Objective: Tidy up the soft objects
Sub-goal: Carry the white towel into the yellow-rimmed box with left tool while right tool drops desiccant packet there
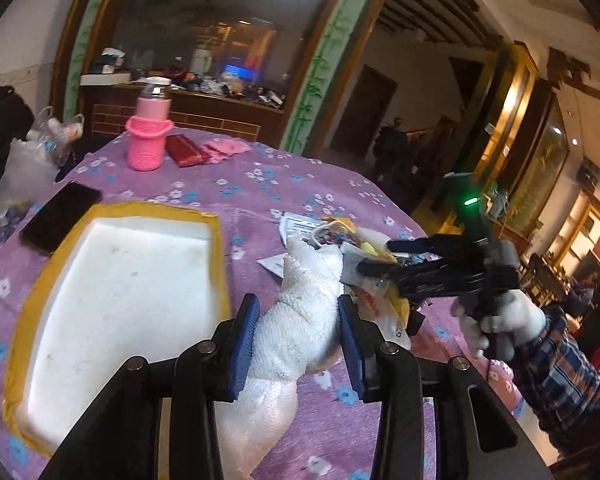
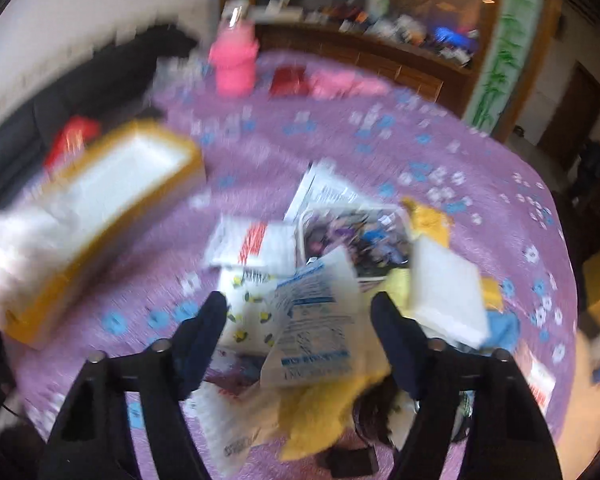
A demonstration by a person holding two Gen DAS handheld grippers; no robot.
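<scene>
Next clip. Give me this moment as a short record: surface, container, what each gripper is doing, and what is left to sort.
surface: table under purple floral cloth
container: white foam box with yellow rim, nothing visible inside
left gripper: shut on white towel
right gripper: open, over the pile, nothing held
left to sort: pile of packets and cloths
image quality: right wrist view blurred

A white, waffle-textured cloth roll (image 1: 296,328) is looking soft and rough. The purple flowered tablecloth (image 1: 260,184) is showing matt, the white foam tray (image 1: 116,280) smooth, the pink bottle sleeve (image 1: 147,144) knitted, the black phone (image 1: 60,216) glossy.
</scene>
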